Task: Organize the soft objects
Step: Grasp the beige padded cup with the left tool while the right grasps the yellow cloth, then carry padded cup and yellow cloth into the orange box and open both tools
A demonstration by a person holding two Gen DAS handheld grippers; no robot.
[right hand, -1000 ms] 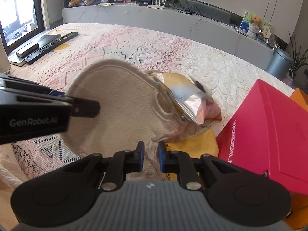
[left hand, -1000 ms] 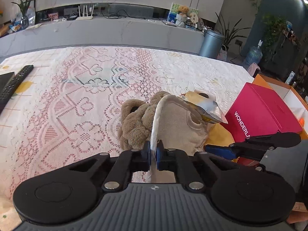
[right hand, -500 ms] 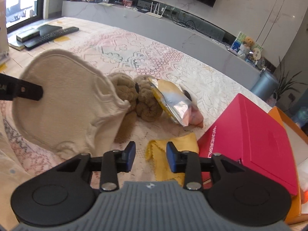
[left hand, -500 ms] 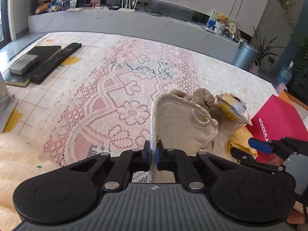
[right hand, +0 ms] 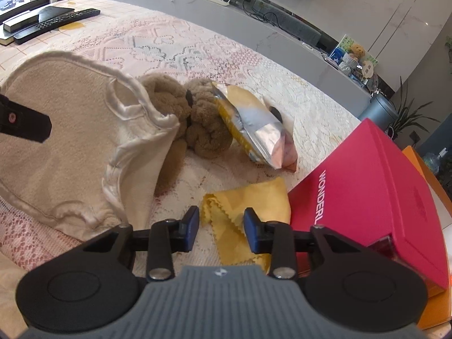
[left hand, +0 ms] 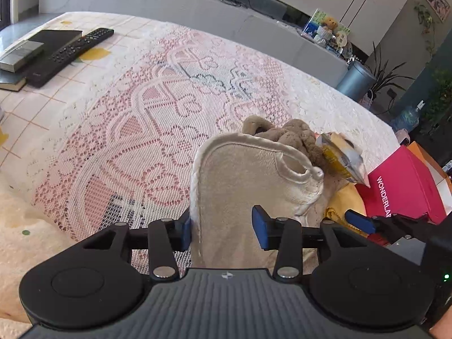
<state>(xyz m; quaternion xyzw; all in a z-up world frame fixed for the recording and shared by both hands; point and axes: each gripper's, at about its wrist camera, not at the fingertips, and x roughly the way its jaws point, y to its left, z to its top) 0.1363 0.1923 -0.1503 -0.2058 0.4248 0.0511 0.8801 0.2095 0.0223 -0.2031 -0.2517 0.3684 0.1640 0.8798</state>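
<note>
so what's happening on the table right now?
A person with two handheld tools is sorting soft items. Both are open: the left tool straddles the edge of a beige cloth without clamping it, and the right tool hovers over a yellow cloth beside the red box. A brown plush toy and foil snack bag lie behind.

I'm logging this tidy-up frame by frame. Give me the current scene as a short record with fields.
left gripper: open, fingers either side of the beige cloth
right gripper: open, above the yellow cloth
brown plush toy: lying behind the beige cloth
foil snack packet: leaning on the plush toy
red box: right of the yellow cloth
surface: lace tablecloth
far left: remote control
</note>
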